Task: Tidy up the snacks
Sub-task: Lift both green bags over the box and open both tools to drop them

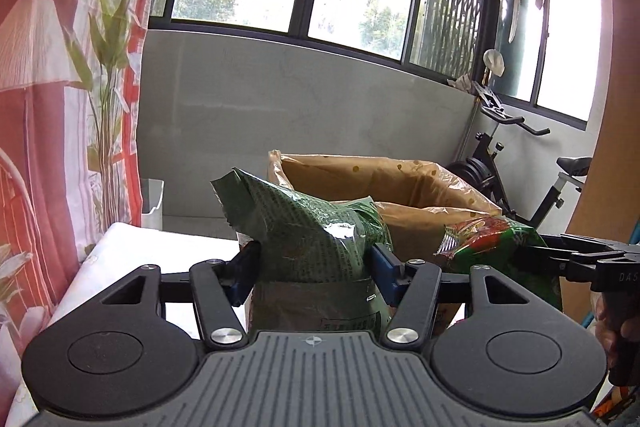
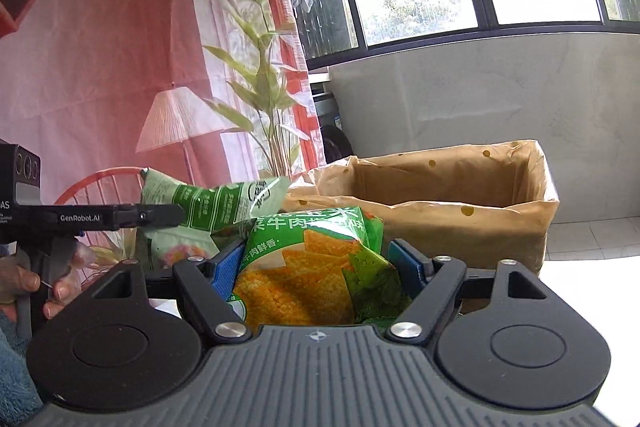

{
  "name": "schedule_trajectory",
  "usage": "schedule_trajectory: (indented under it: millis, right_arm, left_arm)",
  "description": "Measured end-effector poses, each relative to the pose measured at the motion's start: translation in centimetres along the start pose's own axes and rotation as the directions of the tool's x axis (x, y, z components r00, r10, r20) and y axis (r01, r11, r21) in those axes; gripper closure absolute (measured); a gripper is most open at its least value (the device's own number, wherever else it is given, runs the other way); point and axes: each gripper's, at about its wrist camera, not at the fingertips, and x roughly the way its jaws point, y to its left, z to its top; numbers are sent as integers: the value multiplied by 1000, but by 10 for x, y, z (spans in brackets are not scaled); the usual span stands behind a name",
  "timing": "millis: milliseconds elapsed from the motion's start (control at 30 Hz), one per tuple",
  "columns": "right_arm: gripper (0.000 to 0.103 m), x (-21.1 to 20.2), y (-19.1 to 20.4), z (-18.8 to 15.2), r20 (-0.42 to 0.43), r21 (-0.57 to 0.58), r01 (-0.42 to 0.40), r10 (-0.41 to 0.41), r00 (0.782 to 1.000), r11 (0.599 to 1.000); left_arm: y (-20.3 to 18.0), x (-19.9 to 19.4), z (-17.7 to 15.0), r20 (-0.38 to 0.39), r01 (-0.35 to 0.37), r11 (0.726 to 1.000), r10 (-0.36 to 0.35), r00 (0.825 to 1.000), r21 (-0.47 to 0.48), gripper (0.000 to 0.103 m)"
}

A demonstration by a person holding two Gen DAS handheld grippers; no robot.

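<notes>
The left tongs [image 1: 310,259] pinch a dark green snack bag [image 1: 308,231] between the blue pads [image 1: 384,259]; the bag stands up between the fingers, with its crumpled top leaning to the left. The right tongs [image 2: 316,267] pinch a second snack bag, the chip bag [image 2: 312,267], green with a picture of orange chips; both blue pads [image 2: 224,271] press on its sides.

Just behind both tongs stands a box [image 2: 460,187] lined with a brown dotted plastic liner [image 1: 384,179]. The liner is folded over the rim. The part of the inside that is visible shows only the liner; the bottom of the box is hidden, so one cannot tell what lies in it. Both bags are held in front of the box, outside it.

In the left wrist view the chip bag [image 1: 492,239] is to the right of the left tongs, with the right tongs [image 1: 540,251] on it. In the right wrist view the left tongs [image 2: 160,217] are to the left with the dark green bag [image 2: 208,203], and a hand [image 2: 28,283] holds their grip.

Under the tongs lies a white table [image 1: 160,247].
</notes>
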Motion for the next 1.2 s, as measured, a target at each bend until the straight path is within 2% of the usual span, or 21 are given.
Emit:
schedule_trajectory:
  millis: [233, 467, 700, 800, 900, 1033, 1200]
  right_arm:
    - [25, 0, -7, -8, -35, 36, 30, -29, 999, 999]
    - [25, -9, -7, -2, 5, 10, 29, -29, 1000, 1000]
    - [25, -14, -12, 26, 84, -23, 37, -35, 996, 999]
    - [25, -14, -16, 42, 119, -53, 72, -66, 991, 996]
    - [25, -7, -22, 57, 142, -96, 133, -119, 983, 986]
    - [25, 7, -36, 71, 150, -108, 205, -188, 971, 973]
    - [25, 19, -49, 76, 140, -117, 252, -236, 962, 960]
  left_arm:
    - [1, 4, -8, -9, 20, 1000, -20, 1000, -17, 43]
    - [-1, -15, 14, 79, 15, 1000, -15, 997, 2, 43]
    - [-13, -18, 60, 199, 13, 998, -26, 980, 68, 43]
    - [-24, -1, 81, 223, 9, 995, -31, 974, 99, 43]
    - [-38, 27, 96, 219, -25, 991, -4, 976, 129, 43]
    - [-55, 73, 108, 213, -123, 979, 87, 973, 163, 42]
    - [-71, 133, 106, 128, -222, 941, 195, 972, 254, 42]
